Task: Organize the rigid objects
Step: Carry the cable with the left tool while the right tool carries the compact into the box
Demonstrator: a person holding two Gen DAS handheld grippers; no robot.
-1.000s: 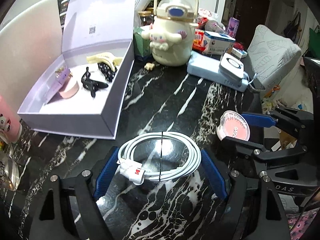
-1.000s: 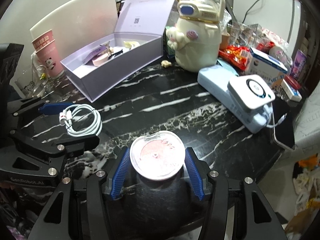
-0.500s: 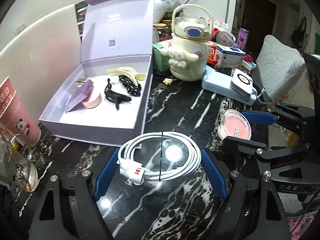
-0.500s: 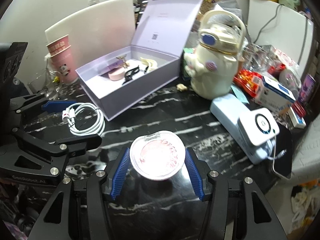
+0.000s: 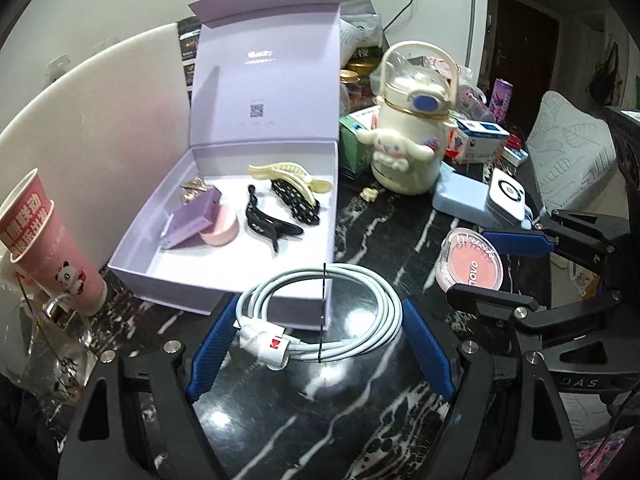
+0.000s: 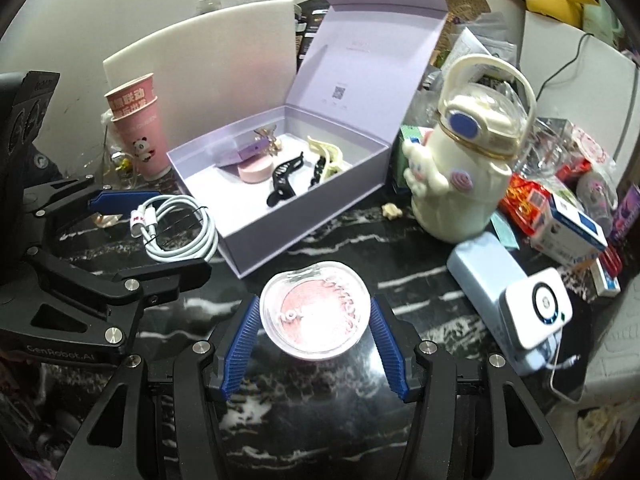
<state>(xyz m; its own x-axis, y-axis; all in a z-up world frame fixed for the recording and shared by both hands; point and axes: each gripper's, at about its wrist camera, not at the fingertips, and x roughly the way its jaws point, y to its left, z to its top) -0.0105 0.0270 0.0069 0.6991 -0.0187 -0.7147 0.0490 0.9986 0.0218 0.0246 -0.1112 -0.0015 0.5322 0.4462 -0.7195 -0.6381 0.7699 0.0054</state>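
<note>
A coiled white charging cable (image 5: 269, 344) hangs between the blue pads of my left gripper (image 5: 320, 320), which is shut on it above the black marble table (image 5: 304, 420). My right gripper (image 6: 314, 309) is shut on a round pink blush compact (image 6: 316, 320), also held off the table. Each wrist view shows the other gripper: the right gripper (image 5: 500, 268) with the compact (image 5: 472, 264), the left gripper (image 6: 140, 236) with the cable (image 6: 180, 232). Behind both stands an open lavender box (image 5: 180, 284) (image 6: 300, 220) holding hair clips (image 5: 272, 224), a pink round case and a small purple box.
A cream character bottle (image 5: 408, 148) (image 6: 460, 184) stands right of the box. Pink paper cups (image 5: 48, 248) (image 6: 140, 132) stand to its left. A light blue device with a white unit (image 6: 520, 304) and a phone (image 6: 564, 380) lie near the right table edge, with small cartons behind.
Both grippers have risen and drawn back with the cable and the compact still in them. The box and bottle look farther off, and more of the open lid shows.
</note>
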